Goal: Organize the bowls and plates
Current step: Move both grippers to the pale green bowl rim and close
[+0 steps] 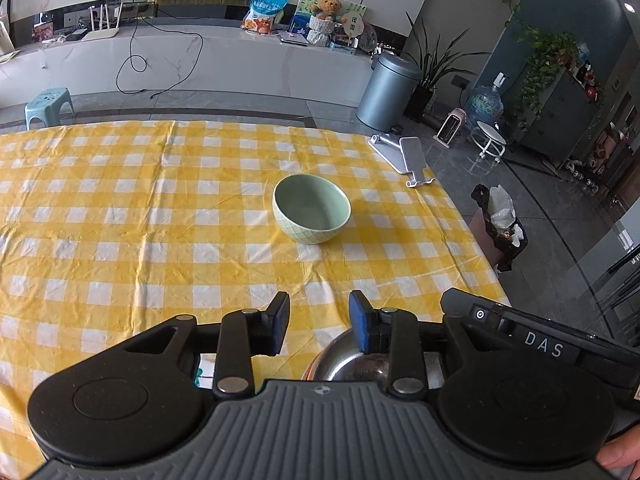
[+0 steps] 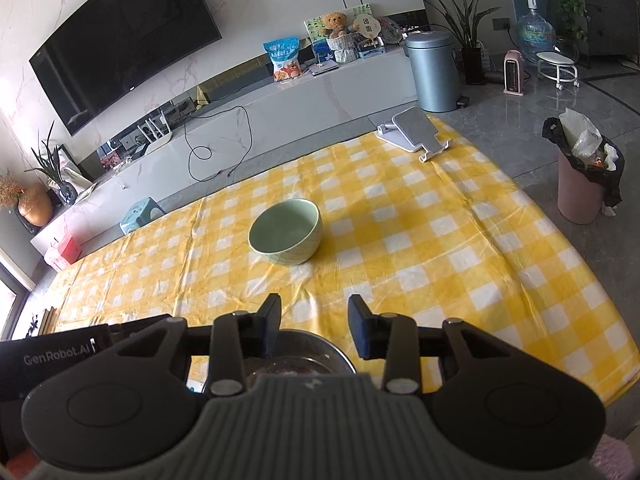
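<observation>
Green bowl (image 1: pixel 311 208) | being left alone mid-frame, unstacked | steel bowl (image 1: pixel 352 360) lower frame | left gripper (image 1: pixel 319 326), right gripper (image 2: pixel 314 328) being held part-open, empty

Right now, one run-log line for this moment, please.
left tongs: open, empty | right tongs: open, empty | green bowl: upright on cloth, untouched | steel bowl: below tongs

Even daylight, bright – soft shadow under green bowl (image 1: pixel 311 209). Mild glare on glossy floor (image 1: pixel 532 184). Strong fisheye bending at edges – focus sharp throughout.
</observation>
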Action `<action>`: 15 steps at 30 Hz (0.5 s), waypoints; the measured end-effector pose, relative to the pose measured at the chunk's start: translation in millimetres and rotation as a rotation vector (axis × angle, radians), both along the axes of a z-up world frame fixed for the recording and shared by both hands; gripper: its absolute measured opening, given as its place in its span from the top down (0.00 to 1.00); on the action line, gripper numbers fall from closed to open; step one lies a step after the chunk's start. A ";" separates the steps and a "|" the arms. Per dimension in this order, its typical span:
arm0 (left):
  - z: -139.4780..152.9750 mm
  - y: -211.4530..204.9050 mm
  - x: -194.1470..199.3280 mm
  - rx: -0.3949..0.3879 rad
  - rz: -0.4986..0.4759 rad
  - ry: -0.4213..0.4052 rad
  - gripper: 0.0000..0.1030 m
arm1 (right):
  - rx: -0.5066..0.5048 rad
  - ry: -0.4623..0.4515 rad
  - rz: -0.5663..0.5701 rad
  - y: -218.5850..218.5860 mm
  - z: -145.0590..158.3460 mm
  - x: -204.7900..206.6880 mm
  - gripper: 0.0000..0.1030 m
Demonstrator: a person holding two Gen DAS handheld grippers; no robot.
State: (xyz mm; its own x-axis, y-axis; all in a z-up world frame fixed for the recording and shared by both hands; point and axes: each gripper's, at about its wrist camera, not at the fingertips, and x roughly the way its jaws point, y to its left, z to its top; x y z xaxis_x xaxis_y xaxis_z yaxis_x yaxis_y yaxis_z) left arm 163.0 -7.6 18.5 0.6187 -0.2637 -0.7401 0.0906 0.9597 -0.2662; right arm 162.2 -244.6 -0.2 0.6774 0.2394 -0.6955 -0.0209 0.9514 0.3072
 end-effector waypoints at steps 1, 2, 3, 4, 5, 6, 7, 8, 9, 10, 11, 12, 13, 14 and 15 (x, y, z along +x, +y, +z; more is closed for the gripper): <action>-0.7 0.0 5.9 0.005 -0.001 0.006 0.64 | -0.004 0.010 0.008 1.2 -0.6 7.6 0.65; -1.7 0.0 11.9 0.005 -0.003 0.012 0.64 | -0.004 0.022 0.013 1.9 -1.3 15.1 0.65; -3.1 0.2 19.1 0.005 -0.005 0.020 0.64 | -0.003 0.032 0.016 2.5 -2.0 21.3 0.65; -5.0 0.2 25.5 0.007 -0.005 0.027 0.63 | -0.001 0.046 0.020 3.2 -3.4 30.2 0.65; -6.7 -0.1 31.8 0.012 -0.005 0.033 0.63 | -0.001 0.056 0.023 4.1 -4.5 37.3 0.65; -8.4 -0.8 38.1 0.017 -0.007 0.036 0.64 | -0.005 0.067 0.025 5.6 -6.2 46.2 0.65; -10.2 -0.9 45.2 0.022 -0.008 0.036 0.63 | -0.013 0.075 0.027 7.4 -7.7 54.4 0.65; -12.1 -1.1 51.2 0.025 -0.005 0.037 0.64 | -0.021 0.079 0.029 8.9 -8.9 61.0 0.65; -14.2 -1.1 57.5 0.026 -0.001 0.039 0.64 | -0.032 0.083 0.031 11.3 -10.7 69.7 0.65; -16.7 0.1 64.4 0.021 0.001 0.041 0.64 | -0.041 0.088 0.034 13.2 -12.5 76.7 0.65; -19.5 1.2 71.3 0.012 0.005 0.045 0.64 | -0.049 0.094 0.037 15.3 -14.7 84.4 0.65; -22.4 2.5 78.3 0.002 0.014 0.052 0.64 | -0.054 0.102 0.041 17.5 -17.2 92.9 0.65; -25.7 3.9 86.1 -0.007 0.023 0.061 0.64 | -0.056 0.111 0.045 19.5 -19.5 102.2 0.65; -29.1 4.6 92.9 -0.013 0.031 0.067 0.64 | -0.058 0.116 0.048 22.0 -21.9 110.6 0.65; -32.3 5.2 99.1 -0.018 0.038 0.071 0.64 | -0.059 0.121 0.051 24.2 -24.5 117.7 0.65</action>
